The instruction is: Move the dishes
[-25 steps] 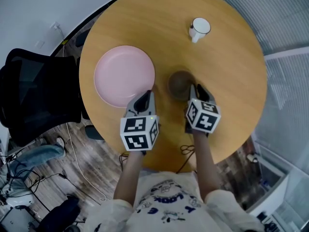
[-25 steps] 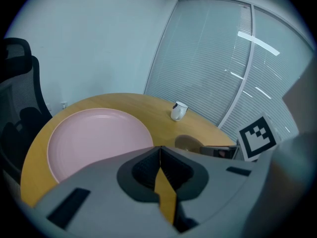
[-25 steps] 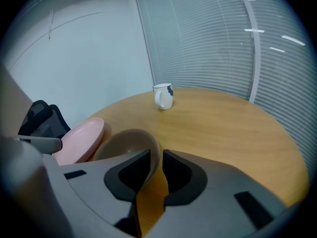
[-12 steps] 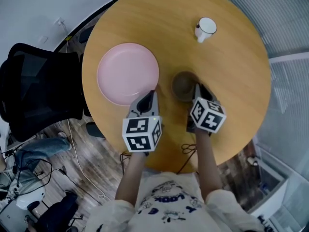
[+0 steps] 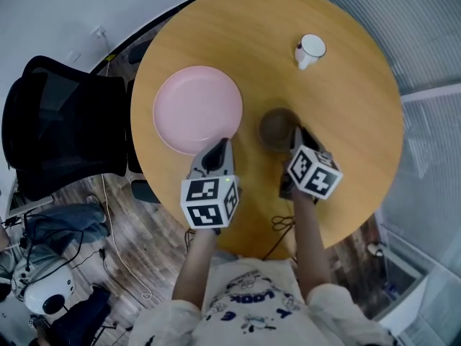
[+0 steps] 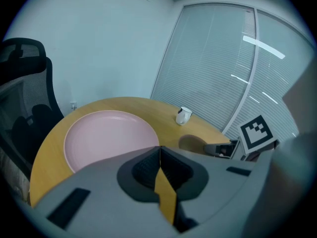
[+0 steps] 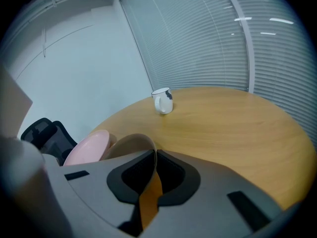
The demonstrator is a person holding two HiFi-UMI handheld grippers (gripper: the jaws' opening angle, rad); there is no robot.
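Observation:
A pink plate [image 5: 198, 110] lies at the left of the round wooden table [image 5: 238, 34]. My left gripper [image 5: 218, 146] is shut and empty, its tips at the plate's [image 6: 109, 135] near right rim. A brown bowl [image 5: 277, 127] sits to the right of the plate. My right gripper [image 5: 297, 132] has just been closing, and the bowl's [image 7: 126, 145] near rim now stands pinched between its jaws. A white mug [image 5: 311, 49] stands alone at the far right of the table.
A black office chair [image 5: 57, 128] stands off the table's left edge. Cables and gear lie on the wooden floor [image 5: 130, 265] at the lower left. Window blinds [image 7: 208, 38] run beyond the table's far side.
The table and dishes sit slightly further right in the head view. Both grippers keep their places at the plate's rim and the bowl's rim.

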